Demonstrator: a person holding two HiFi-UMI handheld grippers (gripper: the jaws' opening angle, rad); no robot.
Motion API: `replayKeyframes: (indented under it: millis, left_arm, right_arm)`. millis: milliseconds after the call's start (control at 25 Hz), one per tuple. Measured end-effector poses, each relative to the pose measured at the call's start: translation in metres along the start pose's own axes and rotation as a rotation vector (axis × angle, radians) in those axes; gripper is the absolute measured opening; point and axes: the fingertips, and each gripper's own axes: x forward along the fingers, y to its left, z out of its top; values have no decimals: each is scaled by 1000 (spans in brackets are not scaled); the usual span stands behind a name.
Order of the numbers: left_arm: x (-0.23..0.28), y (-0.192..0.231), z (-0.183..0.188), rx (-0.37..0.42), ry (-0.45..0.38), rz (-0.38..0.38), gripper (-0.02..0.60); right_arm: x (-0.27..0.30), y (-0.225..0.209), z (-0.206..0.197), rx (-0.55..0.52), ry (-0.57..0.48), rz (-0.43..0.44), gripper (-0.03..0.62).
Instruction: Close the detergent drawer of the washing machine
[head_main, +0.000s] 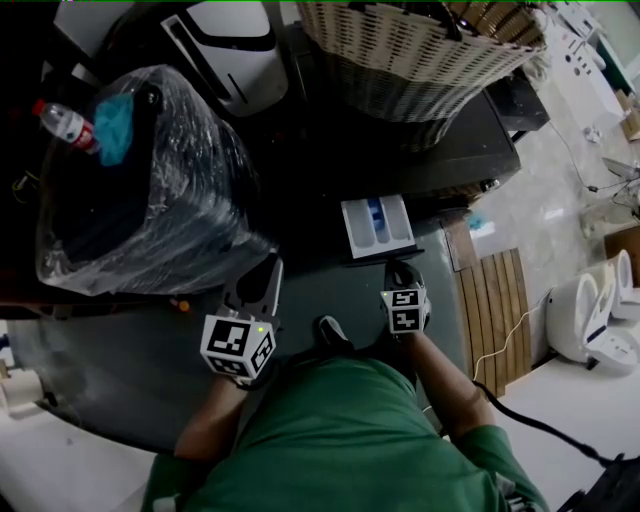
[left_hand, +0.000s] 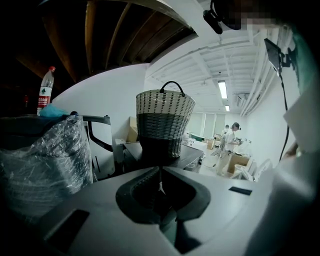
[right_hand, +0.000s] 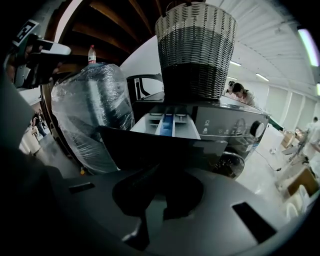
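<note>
A: Where do we log the drawer (head_main: 375, 225)?

B: Pulled out of the washing machine (right_hand: 225, 122), at six o'clock from the basket (head_main: 420, 50). Blue compartment showing.

A: Grippers?

B: Right gripper (head_main: 400, 268): jaws pressed together, empty. The drawer front is at its twelve o'clock, just beside the tips; we cannot confirm contact. Left gripper (head_main: 270, 265), at its nine o'clock: jaws together, nothing held, near the wrapped bundle (head_main: 150, 180).

We see a big woven basket (head_main: 420, 50), pale on top and dark below. To its left sits a dark lump (head_main: 150, 200) wrapped in shiny clear plastic. A water bottle (head_main: 66, 125) with a red cap and something blue (head_main: 115, 125) lie on top of it. Wooden slats (head_main: 498, 315) cover part of the floor, near some white toilets (head_main: 600, 315).
</note>
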Motion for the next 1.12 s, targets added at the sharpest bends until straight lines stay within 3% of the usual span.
replayKeyframes:
  millis: [760, 1120]
  left_arm:
    - [-22, 19, -22, -58, 18, 27, 32]
    - [7, 11, -9, -68, 13, 61, 32]
  right_arm:
    - [44, -5, 47, 50, 34, -23, 15]
    - [63, -13, 65, 32, 7, 44, 15]
